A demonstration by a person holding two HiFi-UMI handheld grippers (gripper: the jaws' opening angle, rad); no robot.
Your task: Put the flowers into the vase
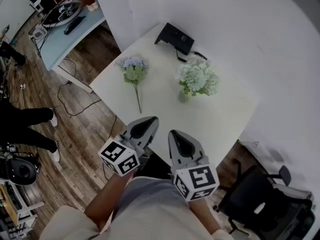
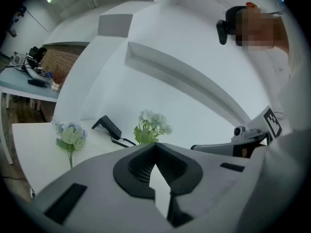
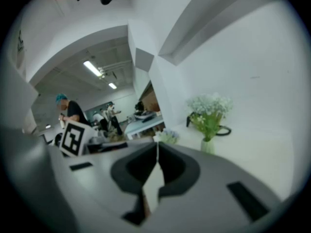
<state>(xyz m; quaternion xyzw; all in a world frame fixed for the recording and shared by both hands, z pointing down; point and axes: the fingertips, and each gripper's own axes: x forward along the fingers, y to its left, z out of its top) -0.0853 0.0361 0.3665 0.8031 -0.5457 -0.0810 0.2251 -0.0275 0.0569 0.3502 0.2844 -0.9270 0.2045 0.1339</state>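
The step in hand looks like the reach for the one stem not yet placed. A loose flower (image 1: 134, 74) with a pale blue-and-white blossom head and a thin green stem lies flat on the white tabletop (image 1: 215, 119). It lies to the left of the small pale green vase (image 1: 184, 97) and well apart from it, stem end towards the person. The vase stands upright and already holds a bunch of white flowers (image 1: 198, 77). A black device with a cable (image 1: 174, 37) sits behind it at the far edge.

The left gripper (image 1: 145, 126) and the right gripper (image 1: 179, 140) hang side by side over the near edge, short of both things. On each the fingers are pressed together at the tips, with nothing between them.

The left gripper is the nearer to the stem, so it should part its fingers before it goes down. It should straddle the stem about halfway along, clear of the blossom, and close softly, since a thin stem may roll or bend. Once lifted, the flower needs turning upright before the stem end is threaded in beside the stems already there. The vase looks light and top-heavy, so the right gripper could steady it.

No brand or label can be read. The marker cubes (image 1: 120, 157) carry only black-and-white square patterns.
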